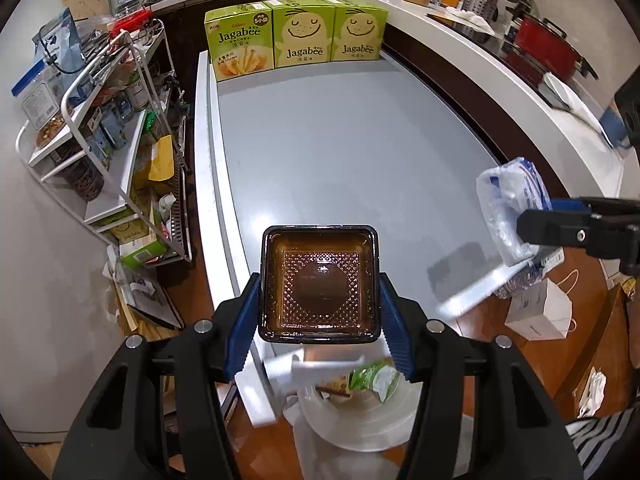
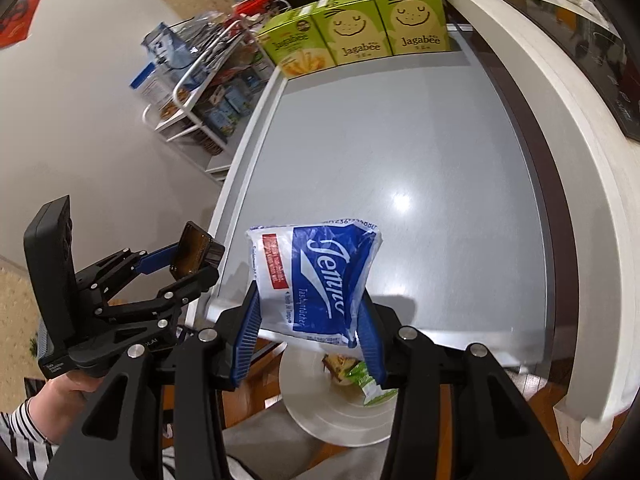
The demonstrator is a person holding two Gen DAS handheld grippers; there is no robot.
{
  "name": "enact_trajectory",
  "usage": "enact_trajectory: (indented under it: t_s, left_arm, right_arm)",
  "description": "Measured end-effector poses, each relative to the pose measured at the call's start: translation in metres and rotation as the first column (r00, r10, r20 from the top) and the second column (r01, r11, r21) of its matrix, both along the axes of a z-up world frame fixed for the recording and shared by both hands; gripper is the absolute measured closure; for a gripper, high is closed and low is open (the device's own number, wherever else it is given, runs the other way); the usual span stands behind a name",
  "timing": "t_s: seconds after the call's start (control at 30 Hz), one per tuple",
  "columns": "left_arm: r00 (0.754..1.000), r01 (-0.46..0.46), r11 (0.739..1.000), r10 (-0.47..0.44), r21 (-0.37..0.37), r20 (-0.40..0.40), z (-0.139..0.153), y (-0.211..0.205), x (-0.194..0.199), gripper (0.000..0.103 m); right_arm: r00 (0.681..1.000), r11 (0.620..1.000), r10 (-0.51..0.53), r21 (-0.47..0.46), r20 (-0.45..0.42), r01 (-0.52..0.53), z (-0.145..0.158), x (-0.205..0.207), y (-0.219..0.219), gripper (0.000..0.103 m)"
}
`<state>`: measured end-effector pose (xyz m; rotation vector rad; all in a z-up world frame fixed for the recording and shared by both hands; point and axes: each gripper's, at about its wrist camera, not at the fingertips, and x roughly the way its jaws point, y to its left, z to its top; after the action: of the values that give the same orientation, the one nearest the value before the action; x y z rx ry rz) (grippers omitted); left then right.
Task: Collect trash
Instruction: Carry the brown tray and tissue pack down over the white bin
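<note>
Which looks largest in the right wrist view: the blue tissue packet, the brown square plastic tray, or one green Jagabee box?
1. Blue tissue packet, though nearest the camera.
2. Green Jagabee box, far away, so probably bigger really.
3. Brown square plastic tray.

The grey counter (image 1: 340, 152) is left open across its middle. Its far end is blocked by three Jagabee boxes (image 1: 296, 34); its left is flanked by a crowded wire rack (image 1: 108, 132).

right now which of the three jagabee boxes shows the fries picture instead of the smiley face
The leftmost Jagabee box, at the table's far left corner. Its front shows the fries photo, while the middle box and the right box show only the smiling face.
</note>
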<state>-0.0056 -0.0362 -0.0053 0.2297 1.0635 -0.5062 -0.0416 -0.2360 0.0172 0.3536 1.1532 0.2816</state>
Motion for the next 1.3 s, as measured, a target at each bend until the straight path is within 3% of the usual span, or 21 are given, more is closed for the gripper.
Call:
enact_trajectory:
  t_s: [0.23,0.53,0.97,1.3]
  left_arm:
    - [1.0,0.015,1.0,-0.015,0.004,-0.018,-0.001,0.007,-0.032,0.046]
    - [0.995,0.046,0.999,-0.044,0.022,-0.087,-0.017,0.013,-0.07,0.046]
    - [0.975,0.103,0.992,-0.087,0.069,-0.206,-0.06,0.01,-0.103,0.046]
    - [0.954,0.125,0.985,-0.086,0.119,-0.287,-0.105,0.007,-0.107,0.046]
  right_arm:
    - [0.997,0.997,0.074,-0.004,-0.01,-0.074,0.003,-0.03,0.01,0.06]
    - [0.988,0.991,0.131,-0.018,-0.086,-0.133,-0.017,-0.065,0.017,0.06]
    - [0.955,0.979,0.184,-0.046,-0.231,-0.2,-0.072,-0.09,0.024,0.06]
    - [0.935,0.976,0.17,-0.076,-0.311,-0.203,-0.115,-0.091,0.03,0.06]
